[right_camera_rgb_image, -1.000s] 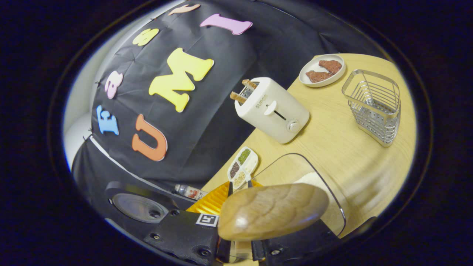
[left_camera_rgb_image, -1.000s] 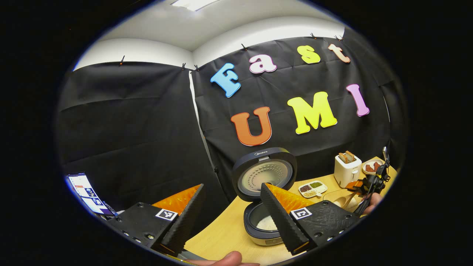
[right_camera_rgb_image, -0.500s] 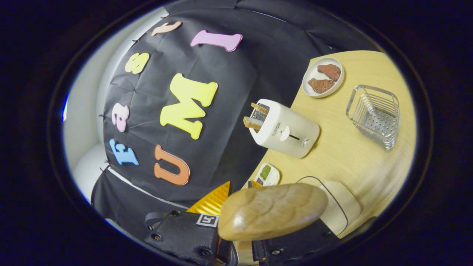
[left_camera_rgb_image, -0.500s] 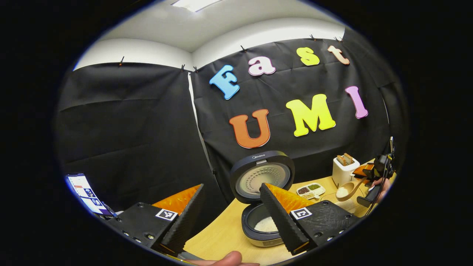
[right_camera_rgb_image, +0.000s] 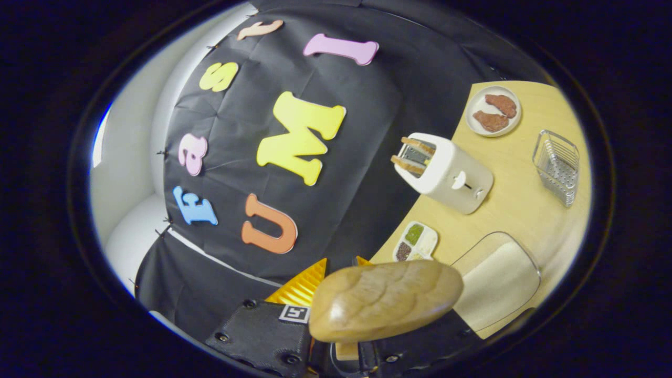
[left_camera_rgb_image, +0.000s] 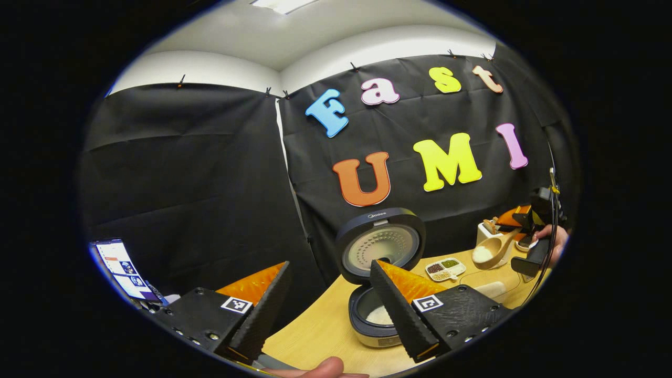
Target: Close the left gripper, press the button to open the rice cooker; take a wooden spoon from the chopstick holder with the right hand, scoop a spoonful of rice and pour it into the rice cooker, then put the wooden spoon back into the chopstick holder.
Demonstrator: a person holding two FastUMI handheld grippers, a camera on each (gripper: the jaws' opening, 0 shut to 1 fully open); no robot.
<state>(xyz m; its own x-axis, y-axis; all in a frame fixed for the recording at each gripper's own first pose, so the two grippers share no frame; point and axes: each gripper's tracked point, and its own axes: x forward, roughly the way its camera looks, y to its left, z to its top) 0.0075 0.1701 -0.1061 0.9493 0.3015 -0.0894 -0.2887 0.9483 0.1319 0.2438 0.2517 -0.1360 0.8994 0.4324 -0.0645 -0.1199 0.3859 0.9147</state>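
My left tool (left_camera_rgb_image: 328,304) hangs released, its fingers spread wide with nothing between them, low over the near edge of the tabletop (left_camera_rgb_image: 320,333). Past them I see the cooker (left_camera_rgb_image: 375,320) standing on the tabletop with its lid (left_camera_rgb_image: 380,245) tipped up and back, and a patch of white rice lying in the pot.

To the right in the left gripper view, my right tool (left_camera_rgb_image: 517,219) is held up off the tabletop by a hand (left_camera_rgb_image: 554,239). It is clenched on the handle of the spoon (left_camera_rgb_image: 491,251), whose bowl carries a heap of white rice. The spoon sits in the air well to the right of the cooker, in front of the toaster (left_camera_rgb_image: 488,231) and above the divided dish (left_camera_rgb_image: 445,268) of grains.

In the right gripper view the underside of the spoon (right_camera_rgb_image: 386,300) bulks large just ahead of the tool (right_camera_rgb_image: 344,349), its handle pinched between the fingers. Below it lies the clear rice container (right_camera_rgb_image: 496,278), and beyond are the divided dish (right_camera_rgb_image: 416,240), the toaster (right_camera_rgb_image: 449,173) with two slices standing in it, a plate (right_camera_rgb_image: 493,112) with two brown pieces, and the wire holder (right_camera_rgb_image: 557,167) standing upright by the far edge.
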